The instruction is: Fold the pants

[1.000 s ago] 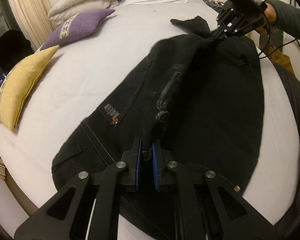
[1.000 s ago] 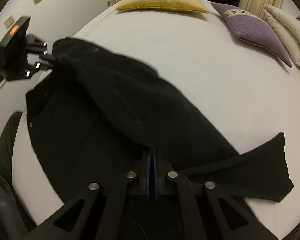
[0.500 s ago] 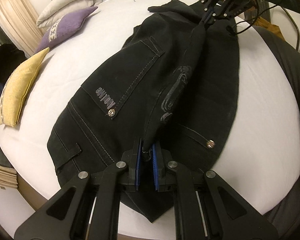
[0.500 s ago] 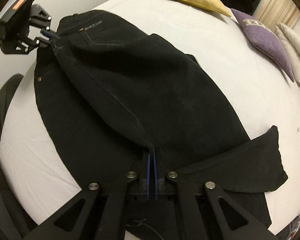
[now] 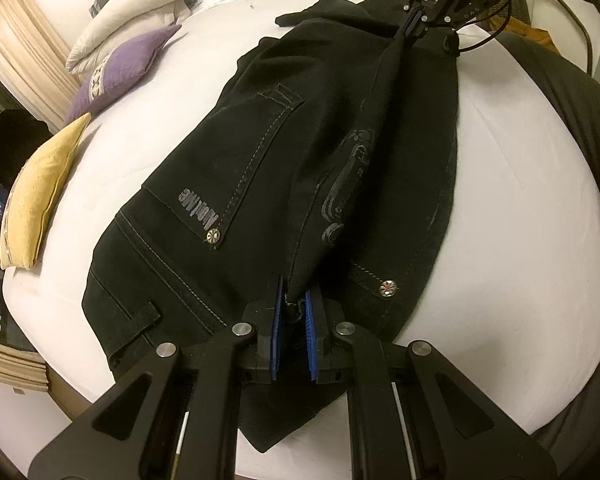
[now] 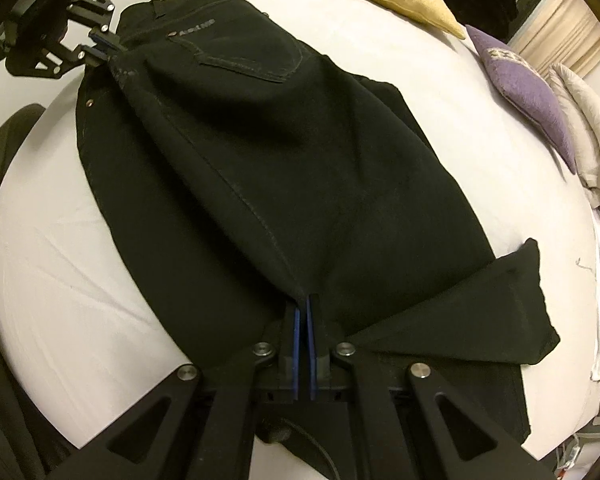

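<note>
Black pants (image 5: 268,168) lie folded lengthwise on the white bed (image 5: 520,184), back pocket with grey lettering facing up. My left gripper (image 5: 294,312) is shut on the waistband end, at the fold edge. My right gripper (image 6: 302,320) is shut on the leg end of the pants (image 6: 284,152). Each gripper shows in the other's view: the right one (image 5: 414,24) at the far end, the left one (image 6: 104,50) at the upper left. The fold edge runs taut between them. One leg cuff (image 6: 500,308) sticks out to the right.
A yellow pillow (image 5: 40,196), a purple pillow (image 5: 120,68) and white pillows (image 5: 140,12) lie along the far side of the bed. Cables (image 5: 500,8) hang by the right gripper. The bed's near edge lies just below both grippers.
Both grippers have carried the lifted fold edge sideways and down. The upper half of the pants now lies spread flat over the lower half, with the back pocket showing.
</note>
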`<state>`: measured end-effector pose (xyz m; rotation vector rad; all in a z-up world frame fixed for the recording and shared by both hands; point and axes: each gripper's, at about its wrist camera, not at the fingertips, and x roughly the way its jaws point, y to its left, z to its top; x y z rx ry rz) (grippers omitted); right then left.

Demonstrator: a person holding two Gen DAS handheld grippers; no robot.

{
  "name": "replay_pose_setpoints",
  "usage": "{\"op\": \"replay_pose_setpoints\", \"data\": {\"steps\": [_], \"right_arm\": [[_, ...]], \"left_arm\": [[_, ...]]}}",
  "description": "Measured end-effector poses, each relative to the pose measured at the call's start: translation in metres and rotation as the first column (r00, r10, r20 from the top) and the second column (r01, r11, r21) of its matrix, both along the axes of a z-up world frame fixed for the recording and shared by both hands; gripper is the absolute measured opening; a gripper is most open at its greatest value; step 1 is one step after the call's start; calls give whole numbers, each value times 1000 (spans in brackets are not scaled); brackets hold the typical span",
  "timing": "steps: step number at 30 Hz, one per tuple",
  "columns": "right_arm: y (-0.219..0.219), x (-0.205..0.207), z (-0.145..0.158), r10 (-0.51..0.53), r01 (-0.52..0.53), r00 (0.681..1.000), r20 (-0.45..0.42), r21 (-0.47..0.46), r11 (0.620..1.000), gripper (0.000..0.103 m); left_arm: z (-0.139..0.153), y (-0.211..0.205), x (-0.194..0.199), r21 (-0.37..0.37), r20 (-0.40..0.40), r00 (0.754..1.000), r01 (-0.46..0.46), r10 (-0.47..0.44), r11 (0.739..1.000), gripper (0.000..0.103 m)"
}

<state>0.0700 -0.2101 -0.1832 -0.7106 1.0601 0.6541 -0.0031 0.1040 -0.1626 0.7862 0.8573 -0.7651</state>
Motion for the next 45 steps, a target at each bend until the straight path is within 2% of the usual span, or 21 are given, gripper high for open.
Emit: {"op": "replay_pose_setpoints", "data": {"steps": [11,17,22,26,34,45], "right_arm": [[-5,-28,-10,26,-24,999,21,-68,997,4],[-15,-44,-8,9,-8,1000,16,-61,998,4],[-7,-50,-24,22,-19,999,29,-100,995,4],[-8,-54,-13,21,-17,999,43,-85,996,4],[-12,-55,-16,1,1,1000,30,-67,998,5],[-16,-47,-24,-22,23,1000,16,-46,999,7]], "left_arm": [[-8,-8,-23,34,26,997,77,-78,996,9],[-18,-9,-30,33,21,995,101,-101,994,9],[-26,-5,-28,46,29,994,108,-109,993,10],[-21,-6,-34,78,58,990,124,-129,989,10],[-29,-2,-35,51,55,994,97,-99,994,10],[-35,3,-38,35,102,993,55,-58,998,13]]}}
